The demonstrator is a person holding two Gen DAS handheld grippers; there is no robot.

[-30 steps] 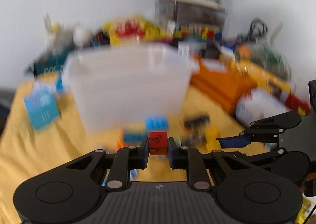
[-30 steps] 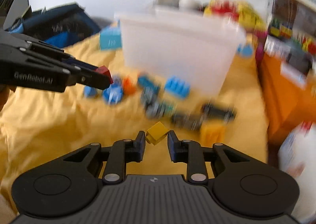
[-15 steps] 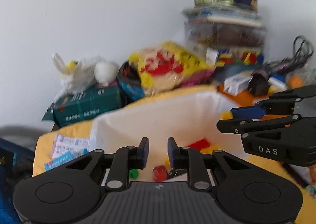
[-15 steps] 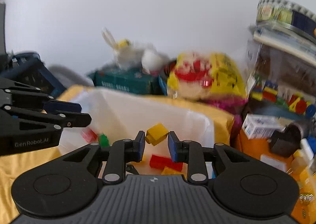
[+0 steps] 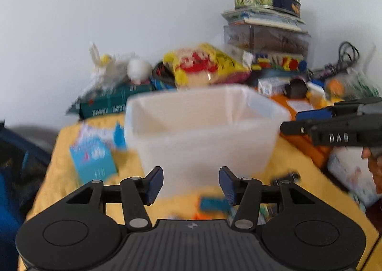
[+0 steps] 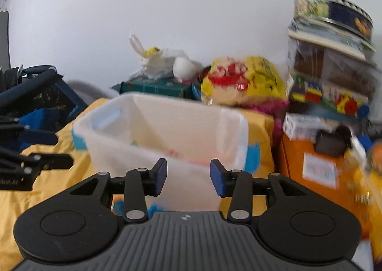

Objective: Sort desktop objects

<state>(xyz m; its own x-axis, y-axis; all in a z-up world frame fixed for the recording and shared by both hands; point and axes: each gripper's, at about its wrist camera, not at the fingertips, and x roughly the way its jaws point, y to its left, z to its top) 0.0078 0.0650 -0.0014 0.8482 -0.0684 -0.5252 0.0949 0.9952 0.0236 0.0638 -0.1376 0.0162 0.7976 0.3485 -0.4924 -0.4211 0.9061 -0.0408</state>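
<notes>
Your left tongs were spreading with nothing between their blue pads, and your right tongs were spreading empty too. Just beyond both, mid-frame, stood the translucent white bin on the yellow tabletop. Blurred bricks lay low in the left view, before the bin; reddish pieces showed faintly inside it.

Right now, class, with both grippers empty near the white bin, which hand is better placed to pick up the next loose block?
Probably left. The left gripper has loose blocks just beneath its opening jaws, before the white bin. The right gripper, also opening, faces mostly the bin wall.
</notes>
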